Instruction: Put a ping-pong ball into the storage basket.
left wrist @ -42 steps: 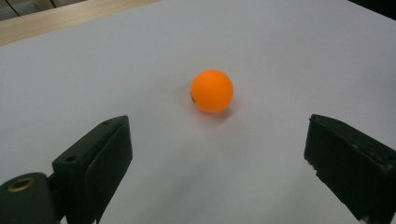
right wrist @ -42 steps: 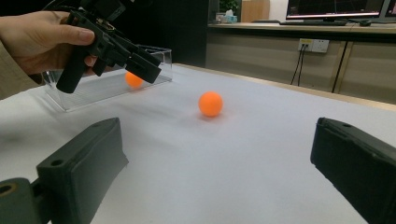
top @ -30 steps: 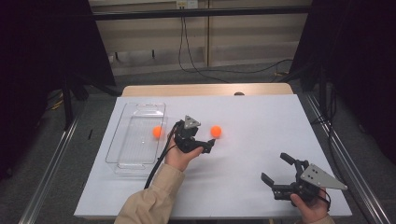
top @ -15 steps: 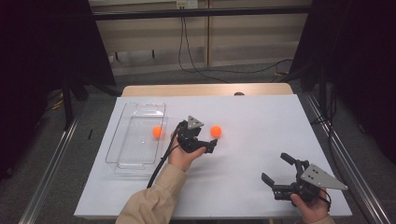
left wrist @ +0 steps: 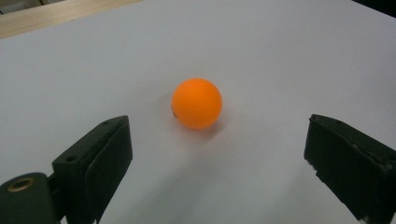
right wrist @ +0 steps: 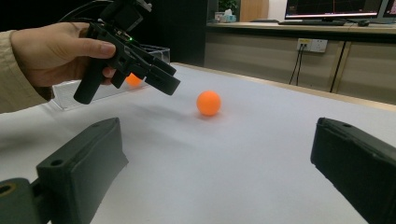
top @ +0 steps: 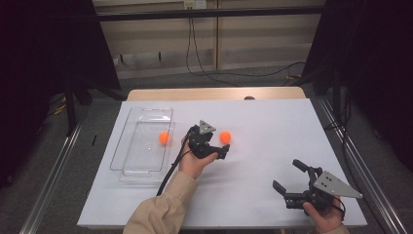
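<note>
White paper covers the table (top: 272, 122), with a clear plastic tray (top: 127, 146) lying at its left side and a wooden edge showing beyond it. One orange ball (top: 164, 138) already sits inside the tray. A second ball (top: 225, 137) rests on the bare paper near the middle of the table, and that one I take to be my target, with the tray as its likely destination.

From where I steer, the left gripper (top: 220, 152) hangs just short of the loose ball, nose tilted down toward it, jaws spread wide with nothing between them. In the left gripper view the ball (left wrist: 196, 103) lies ahead of the fingertips (left wrist: 107, 140), roughly centred across the gap though slightly nearer the left one, and touching neither.

To do this well I would push forward and lower until the ball sits fully between the pads, keeping it centred so neither finger nudges it first; a light ball on smooth paper will probably roll off at any glancing touch. Then I'd close slowly and evenly, gripping across its widest part.

My right gripper (top: 292, 183) waits near the front right corner, well apart from the ball, its jaws likewise wide and empty; its view shows the ball (right wrist: 208, 103) and the left gripper (right wrist: 161, 77) above the paper.
</note>
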Tool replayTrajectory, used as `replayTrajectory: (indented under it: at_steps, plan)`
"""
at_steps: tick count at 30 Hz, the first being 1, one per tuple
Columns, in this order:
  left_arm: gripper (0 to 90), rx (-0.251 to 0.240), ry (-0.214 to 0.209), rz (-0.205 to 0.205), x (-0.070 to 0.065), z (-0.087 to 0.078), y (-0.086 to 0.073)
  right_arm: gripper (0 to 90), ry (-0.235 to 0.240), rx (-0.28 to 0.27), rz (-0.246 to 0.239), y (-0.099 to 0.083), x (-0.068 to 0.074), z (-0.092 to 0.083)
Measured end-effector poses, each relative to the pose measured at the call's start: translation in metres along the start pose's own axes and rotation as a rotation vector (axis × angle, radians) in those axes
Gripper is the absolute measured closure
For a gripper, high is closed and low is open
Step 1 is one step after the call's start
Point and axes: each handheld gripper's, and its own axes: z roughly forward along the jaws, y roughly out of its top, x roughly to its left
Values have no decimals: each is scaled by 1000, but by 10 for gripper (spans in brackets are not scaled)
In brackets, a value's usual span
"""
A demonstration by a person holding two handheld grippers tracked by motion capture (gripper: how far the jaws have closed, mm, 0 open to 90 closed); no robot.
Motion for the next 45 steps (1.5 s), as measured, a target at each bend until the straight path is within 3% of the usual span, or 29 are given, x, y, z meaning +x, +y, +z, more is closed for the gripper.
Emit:
replayTrajectory:
  at_steps: [37,45]
  plan:
    - [78,9,17,12,-2,22,1,20,1,1,0,0,0,0]
    - [78,10,24,-2,0,25,1,21,1,0,1,-1,-1,0]
